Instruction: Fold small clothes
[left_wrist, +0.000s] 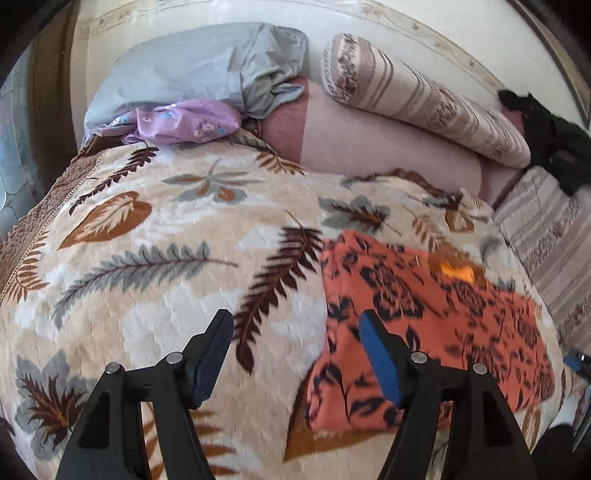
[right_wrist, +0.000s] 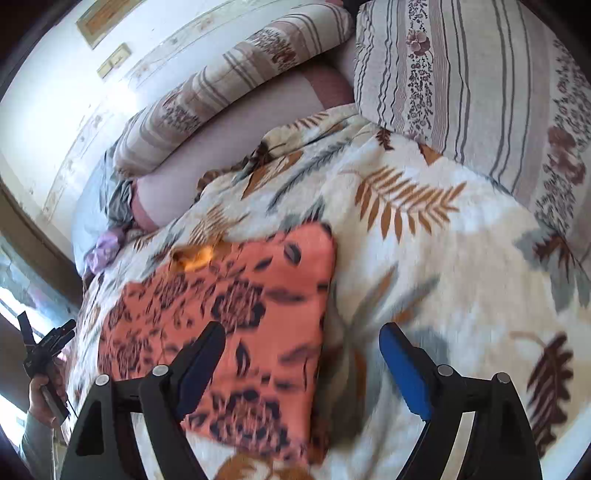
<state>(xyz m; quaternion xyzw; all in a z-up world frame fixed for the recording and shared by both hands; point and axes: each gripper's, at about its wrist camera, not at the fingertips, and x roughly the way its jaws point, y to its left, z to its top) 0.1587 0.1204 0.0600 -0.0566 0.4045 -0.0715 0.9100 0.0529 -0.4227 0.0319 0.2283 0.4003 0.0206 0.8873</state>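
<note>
Nearest the lens in the left wrist view, the left claw (left_wrist: 295, 325) is seen spread wide with nothing between its blue-padded fingers, above a plush leaf-printed blanket (left_wrist: 166, 229). The folded orange garment (left_wrist: 424, 325), a thin fabric printed with dark flowers, is laid flat on the blanket at about three o'clock of that claw. In the right wrist view the right claw (right_wrist: 303, 336) is likewise held wide and empty, the garment's edge lying beneath its left finger. Only this view shows the hand (right_wrist: 42, 395) gripping the other tool at nine o'clock. Farther off, a striped pillow (right_wrist: 480, 92) is seen; only the left view shows a crumpled lilac cloth (left_wrist: 184, 120).
</note>
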